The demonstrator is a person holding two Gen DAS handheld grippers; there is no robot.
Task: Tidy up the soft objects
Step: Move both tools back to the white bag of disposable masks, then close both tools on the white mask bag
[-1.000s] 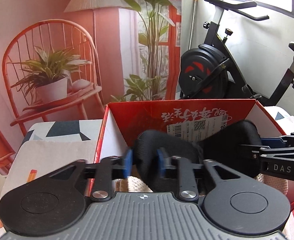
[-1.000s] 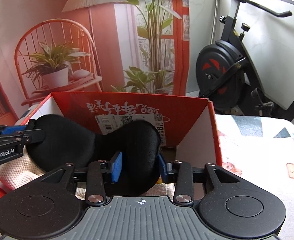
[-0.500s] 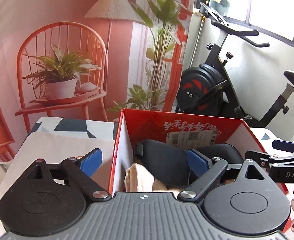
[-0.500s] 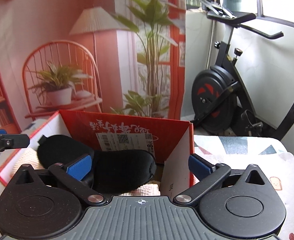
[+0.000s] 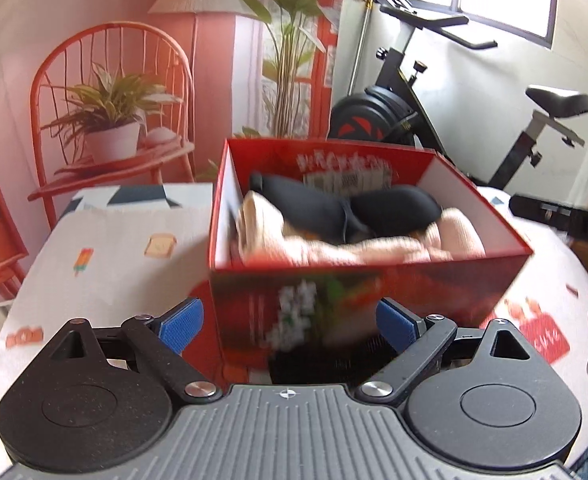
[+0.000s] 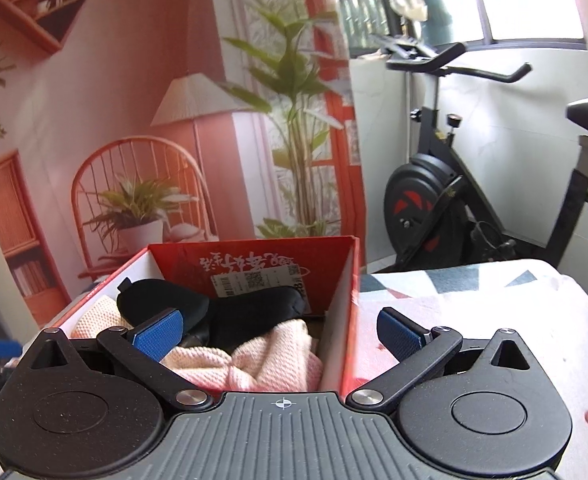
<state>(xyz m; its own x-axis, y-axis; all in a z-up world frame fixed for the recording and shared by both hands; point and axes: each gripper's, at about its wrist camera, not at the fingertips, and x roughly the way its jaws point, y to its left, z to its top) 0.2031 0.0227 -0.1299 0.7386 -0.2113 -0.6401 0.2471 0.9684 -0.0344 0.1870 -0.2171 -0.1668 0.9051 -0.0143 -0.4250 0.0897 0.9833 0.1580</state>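
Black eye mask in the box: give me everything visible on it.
The black eye mask looks like matte, padded fabric: two rounded lobes joined at a narrow bridge, with a small strap tab at its left end. It lies loosely inside the red box, on top of the cream knitted cloth, in front of the barcode label. Both sets of tongs are open and clear of it.

A: What lies ahead of the right gripper [image 6: 281, 330]?
B: A red box [image 6: 344, 280], its right wall between the spread jaws.
A: And inside?
B: A black eye mask [image 6: 230, 314] on a pink knitted cloth [image 6: 262, 360], beyond the left jaw.
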